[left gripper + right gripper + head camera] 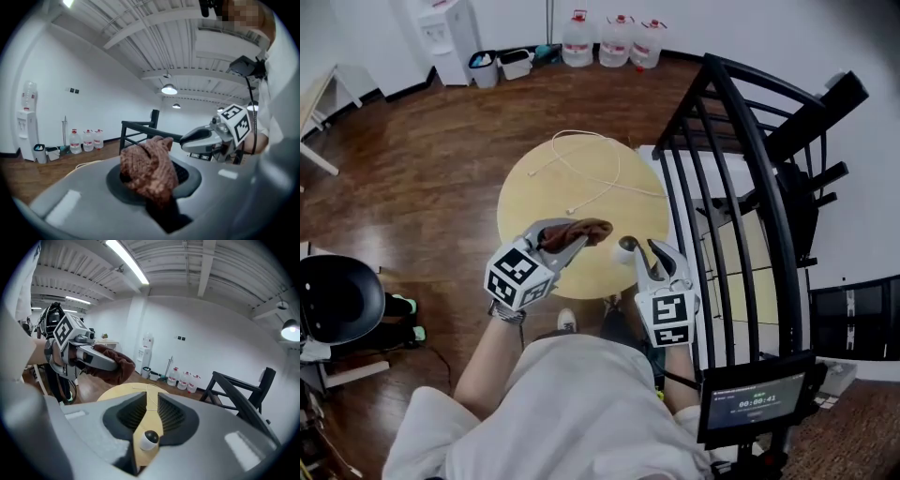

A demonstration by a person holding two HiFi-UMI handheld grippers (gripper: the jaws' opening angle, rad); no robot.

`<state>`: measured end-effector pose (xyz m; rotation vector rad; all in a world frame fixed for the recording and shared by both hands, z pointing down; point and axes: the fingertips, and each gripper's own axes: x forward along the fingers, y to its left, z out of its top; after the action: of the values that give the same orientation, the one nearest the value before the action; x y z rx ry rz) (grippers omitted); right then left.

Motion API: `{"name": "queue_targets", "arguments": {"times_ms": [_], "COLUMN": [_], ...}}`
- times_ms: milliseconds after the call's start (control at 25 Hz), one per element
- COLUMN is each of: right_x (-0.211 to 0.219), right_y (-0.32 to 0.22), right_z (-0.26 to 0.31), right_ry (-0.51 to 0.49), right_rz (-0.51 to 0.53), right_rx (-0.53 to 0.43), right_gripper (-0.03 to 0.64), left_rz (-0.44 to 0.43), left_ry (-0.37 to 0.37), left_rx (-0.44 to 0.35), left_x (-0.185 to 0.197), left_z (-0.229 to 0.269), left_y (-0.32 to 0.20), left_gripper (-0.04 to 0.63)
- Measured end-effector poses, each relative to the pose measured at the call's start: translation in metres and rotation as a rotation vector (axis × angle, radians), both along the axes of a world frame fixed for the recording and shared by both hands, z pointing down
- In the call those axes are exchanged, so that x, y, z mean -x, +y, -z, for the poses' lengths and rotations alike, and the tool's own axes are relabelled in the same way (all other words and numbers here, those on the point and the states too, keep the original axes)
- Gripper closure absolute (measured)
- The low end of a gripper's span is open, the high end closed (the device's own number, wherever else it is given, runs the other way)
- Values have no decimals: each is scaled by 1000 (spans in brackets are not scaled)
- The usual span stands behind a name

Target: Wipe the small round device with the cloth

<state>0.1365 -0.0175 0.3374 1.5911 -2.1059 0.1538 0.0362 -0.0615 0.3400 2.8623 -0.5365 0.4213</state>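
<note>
Cloth (150,171) (brown knit) is clamped in the left gripper (569,242) and the small round device (150,438) pinched between the right gripper (151,416)'s narrowed jaws, held up over the table (534,187) for easier wiping, probably.

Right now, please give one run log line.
left gripper: shut on cloth | right gripper: shut on device | both over table | cloth apart from device

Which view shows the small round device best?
The right gripper view: the small round device, white with a dark dome, sits close up between the jaws of the right gripper. The head view shows it tiny at that gripper's tips; the left gripper view does not show it.
</note>
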Motion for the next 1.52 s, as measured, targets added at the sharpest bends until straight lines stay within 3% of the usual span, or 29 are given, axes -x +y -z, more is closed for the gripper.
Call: {"name": "queue_targets", "arguments": {"times_ms": [240, 600, 880, 1280, 1520], "right_x": [11, 6, 1, -14, -21], "right_y": [7, 6, 13, -6, 2], "right_z": [31, 58, 91, 89, 89], "right_ry": [-1, -51, -36, -83, -59], "right_rz": [-30, -52, -50, -84, -158], "right_rx": [-100, -200, -400, -354, -381], "right_gripper": [601, 614, 614, 614, 614], "left_rz": [8, 50, 66, 70, 83], "left_ry": [66, 110, 152, 105, 135], "left_rx": [-93, -114, -193, -223, -184], "left_x": [9, 16, 11, 11, 19], "left_z": [35, 53, 72, 68, 60], "left_y": [9, 26, 23, 13, 2], "left_gripper": [506, 508, 506, 506, 506]}}
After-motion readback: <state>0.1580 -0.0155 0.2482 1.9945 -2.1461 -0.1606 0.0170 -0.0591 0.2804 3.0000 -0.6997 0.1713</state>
